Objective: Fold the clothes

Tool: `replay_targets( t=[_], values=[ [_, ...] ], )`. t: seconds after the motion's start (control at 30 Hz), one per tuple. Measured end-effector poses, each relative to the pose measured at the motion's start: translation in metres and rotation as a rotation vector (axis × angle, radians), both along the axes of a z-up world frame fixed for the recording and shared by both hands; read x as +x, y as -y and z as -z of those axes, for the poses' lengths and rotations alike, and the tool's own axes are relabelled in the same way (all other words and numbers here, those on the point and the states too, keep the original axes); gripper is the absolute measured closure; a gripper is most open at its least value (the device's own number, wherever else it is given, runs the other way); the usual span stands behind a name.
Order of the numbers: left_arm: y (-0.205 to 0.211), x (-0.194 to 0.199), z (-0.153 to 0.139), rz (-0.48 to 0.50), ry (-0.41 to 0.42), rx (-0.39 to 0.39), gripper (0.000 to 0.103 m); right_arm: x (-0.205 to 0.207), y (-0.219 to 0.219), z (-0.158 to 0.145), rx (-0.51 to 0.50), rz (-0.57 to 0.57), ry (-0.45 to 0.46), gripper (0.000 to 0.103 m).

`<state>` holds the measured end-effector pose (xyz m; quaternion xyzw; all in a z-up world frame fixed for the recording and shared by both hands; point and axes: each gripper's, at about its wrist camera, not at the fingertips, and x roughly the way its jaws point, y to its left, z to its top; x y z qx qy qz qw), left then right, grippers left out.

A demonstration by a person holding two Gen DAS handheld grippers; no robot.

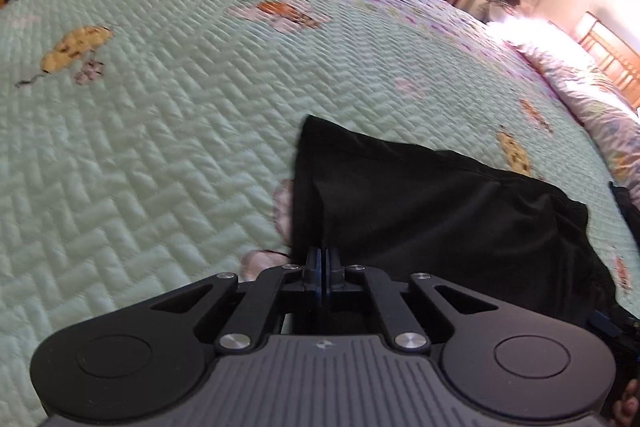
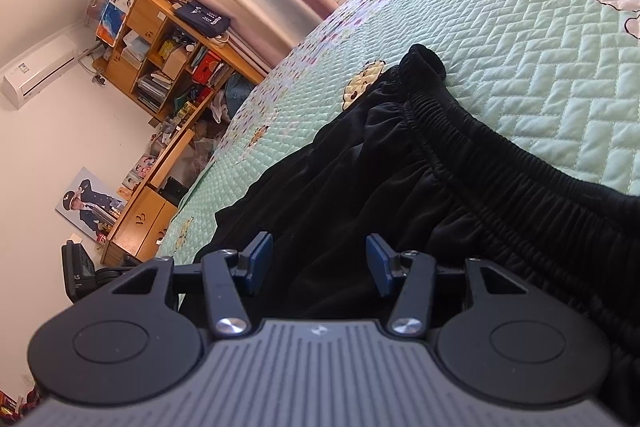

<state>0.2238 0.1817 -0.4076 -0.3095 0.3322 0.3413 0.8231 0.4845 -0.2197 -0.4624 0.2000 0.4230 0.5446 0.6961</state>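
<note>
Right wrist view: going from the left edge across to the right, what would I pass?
Air conditioner → wooden shelf unit → right gripper, jaws open over the black shorts → elastic waistband → green quilted bedspread.

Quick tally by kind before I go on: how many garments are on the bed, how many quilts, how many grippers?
Black garments: 1, the black shorts with an elastic waistband
Quilts: 1, the green quilt under them
Grippers: 2, the left gripper shut at the fabric's edge, the right gripper open over the shorts
Total: 4
</note>
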Motion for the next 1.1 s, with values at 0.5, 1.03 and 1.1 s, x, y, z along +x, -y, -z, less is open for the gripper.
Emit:
replay_targets(
  t=[0.5,1.03,1.1],
  values=[
    [-0.01,0.005,0.003,-0.056,-0.066,0.017,0.094,-0.001,0.005,-0.003,0.011,-0.001,0.0,0.047],
    [-0.009,0.083,-0.018,0.1,0.02,0.021,0.084,0.004,0.02,-0.005,0.133,-0.031,-0.031,0.042],
    [-0.016,0.079,-0.023,0.026,0.017,0.073,0.082,0.003,0.021,-0.007,0.15,-0.032,-0.028,0.039]
  ],
)
